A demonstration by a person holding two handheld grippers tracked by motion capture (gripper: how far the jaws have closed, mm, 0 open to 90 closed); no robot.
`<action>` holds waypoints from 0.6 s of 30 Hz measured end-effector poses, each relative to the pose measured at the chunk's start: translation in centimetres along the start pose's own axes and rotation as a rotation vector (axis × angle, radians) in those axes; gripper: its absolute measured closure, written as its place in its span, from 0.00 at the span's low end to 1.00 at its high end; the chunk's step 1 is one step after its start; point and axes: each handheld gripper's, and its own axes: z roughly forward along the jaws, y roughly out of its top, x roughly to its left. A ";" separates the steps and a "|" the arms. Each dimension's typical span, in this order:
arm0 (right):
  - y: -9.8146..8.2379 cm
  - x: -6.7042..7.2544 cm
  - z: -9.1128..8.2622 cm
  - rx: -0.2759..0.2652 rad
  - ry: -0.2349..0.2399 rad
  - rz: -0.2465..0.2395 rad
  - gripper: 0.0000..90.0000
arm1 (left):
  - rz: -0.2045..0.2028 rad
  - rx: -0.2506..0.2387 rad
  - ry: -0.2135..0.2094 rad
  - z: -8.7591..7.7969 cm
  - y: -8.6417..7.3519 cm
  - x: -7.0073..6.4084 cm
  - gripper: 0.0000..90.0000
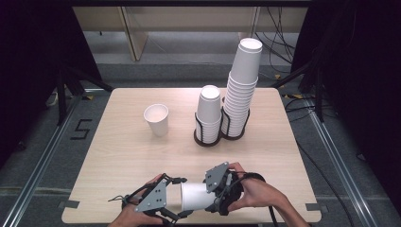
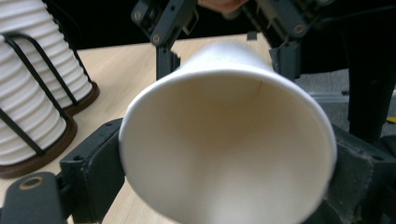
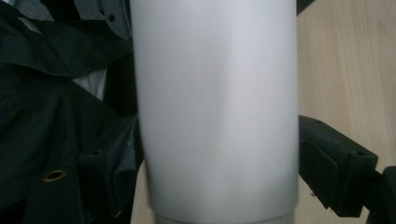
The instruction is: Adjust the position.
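Left gripper (image 1: 176, 196): jaws clamped on the rim end of paper cup (image 1: 196, 196).
Right gripper (image 1: 213, 195): jaws pressed against the cup's base end.
Cup position: lying sideways above the near edge of table (image 1: 123, 156), between both grippers.
Farther off: upright cup (image 1: 156, 119); two stacks in black holder (image 1: 208, 138).

It looks like a lab recording set-up: a bare wooden table (image 1: 127, 156) stands on grey floor with metal rails (image 1: 40, 161), dark curtains (image 1: 28, 56) at 9 and 3 o'clock, loose cables (image 1: 279, 42) at 1 o'clock.
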 end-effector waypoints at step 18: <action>2.0 1.6 1.3 0.070 -0.101 -0.094 0.23 | 0.016 0.024 0.005 -0.3 1.3 -0.3 0.13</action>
